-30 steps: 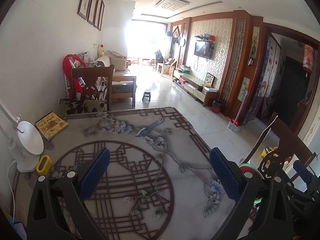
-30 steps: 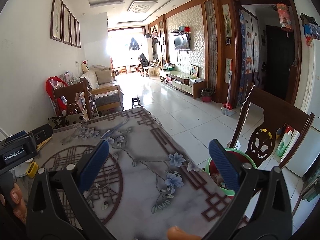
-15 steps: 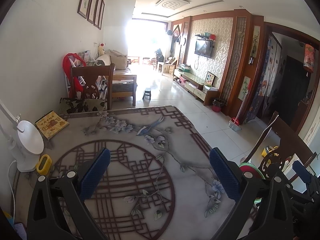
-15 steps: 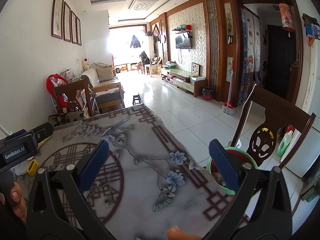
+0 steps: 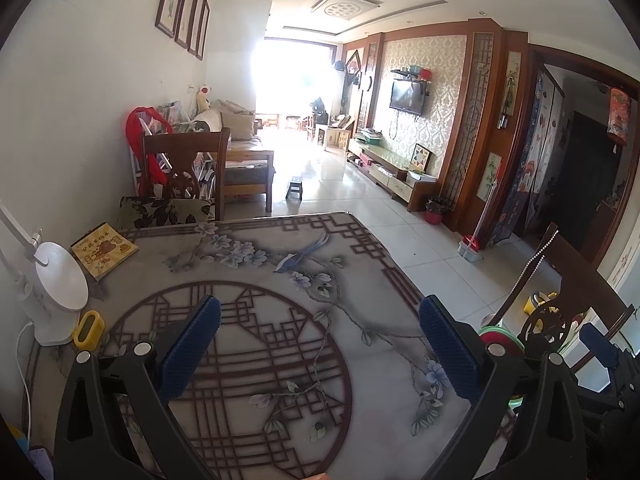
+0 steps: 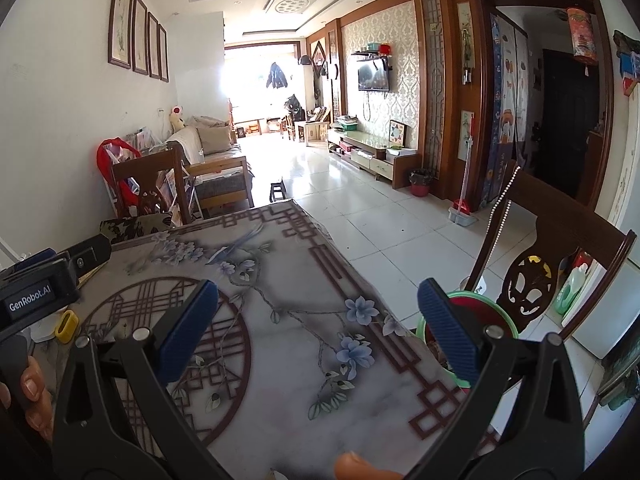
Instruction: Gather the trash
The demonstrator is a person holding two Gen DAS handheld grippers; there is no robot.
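Both the left gripper (image 5: 318, 350) and right gripper (image 6: 318, 334) hover released and empty above the desk (image 6: 280, 280). The trash bin (image 6: 486, 306) stands on the floor, right of the right gripper, which is nearer. No loose trash shows.

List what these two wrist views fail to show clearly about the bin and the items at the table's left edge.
- Green-rimmed bin: contents hidden in the right wrist view by the right gripper finger and the table edge.
- Book title: too small, left wrist view.
- Yellow object beside the white lamp: identity unclear.
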